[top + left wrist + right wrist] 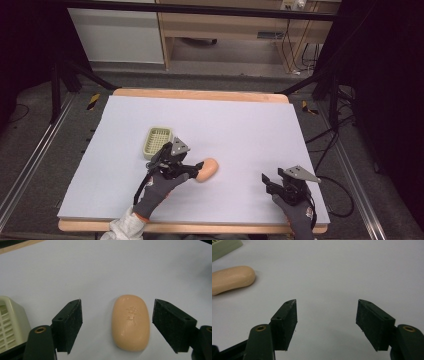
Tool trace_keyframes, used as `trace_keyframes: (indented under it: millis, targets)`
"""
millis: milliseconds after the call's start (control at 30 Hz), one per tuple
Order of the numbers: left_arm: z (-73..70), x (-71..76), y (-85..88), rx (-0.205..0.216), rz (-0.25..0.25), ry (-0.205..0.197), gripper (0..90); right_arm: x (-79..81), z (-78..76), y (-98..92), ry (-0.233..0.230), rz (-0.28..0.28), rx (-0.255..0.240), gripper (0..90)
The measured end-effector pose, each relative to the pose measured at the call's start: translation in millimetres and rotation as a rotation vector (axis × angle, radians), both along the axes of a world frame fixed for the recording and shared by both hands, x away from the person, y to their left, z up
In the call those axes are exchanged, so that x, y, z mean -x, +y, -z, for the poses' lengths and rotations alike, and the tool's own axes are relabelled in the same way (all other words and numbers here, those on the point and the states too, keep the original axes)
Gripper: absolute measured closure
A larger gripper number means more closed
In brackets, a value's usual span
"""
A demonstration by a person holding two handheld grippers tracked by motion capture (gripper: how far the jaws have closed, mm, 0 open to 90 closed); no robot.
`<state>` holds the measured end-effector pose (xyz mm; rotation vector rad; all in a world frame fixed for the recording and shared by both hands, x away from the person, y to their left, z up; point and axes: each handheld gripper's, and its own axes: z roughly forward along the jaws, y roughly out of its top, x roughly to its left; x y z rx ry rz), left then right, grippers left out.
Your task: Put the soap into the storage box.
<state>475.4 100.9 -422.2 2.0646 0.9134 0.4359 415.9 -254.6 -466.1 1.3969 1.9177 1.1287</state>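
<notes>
A person's left gripper (117, 322), jaws spread wide, straddles a peach-coloured bar of soap (130, 322) lying flat on the white table (240, 125), at the lower centre of the left gripper view; neither pad touches it. The step in hand looks like the grasp itself. Next, the jaws likely need to close squarely on the bar's long sides. A pale green soap dish (158, 141) waits just left of centre in the high view. The right gripper (327, 323) idles open over bare table.
</notes>
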Motion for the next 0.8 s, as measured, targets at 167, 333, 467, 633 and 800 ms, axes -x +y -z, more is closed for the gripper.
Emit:
trace_keyframes:
  millis: [167, 333, 467, 633, 800]
  targets:
    - [6.0, -3.1, -9.3, -0.024, 0.016, 0.011, 23.6, -0.2, 0.3, 0.7, 0.003, -0.002, -0.001, 33.4]
    - [11.3, -5.0, -17.2, -0.045, 0.03, 0.019, 23.4, -0.6, 0.8, 0.8, 0.004, -0.004, 0.003, 33.4]
    - [15.4, -7.1, -22.6, -0.056, 0.038, 0.027, 23.4, -1.0, 1.1, 0.9, 0.003, -0.005, 0.006, 33.4]
    - [21.1, -10.2, -28.8, -0.075, 0.047, 0.041, 23.1, -1.4, 1.2, 1.3, 0.007, -0.005, 0.003, 33.4]
    - [27.7, -11.9, -35.1, -0.107, 0.063, 0.053, 22.5, -1.4, 1.2, 1.7, 0.01, -0.007, 0.0, 33.4]
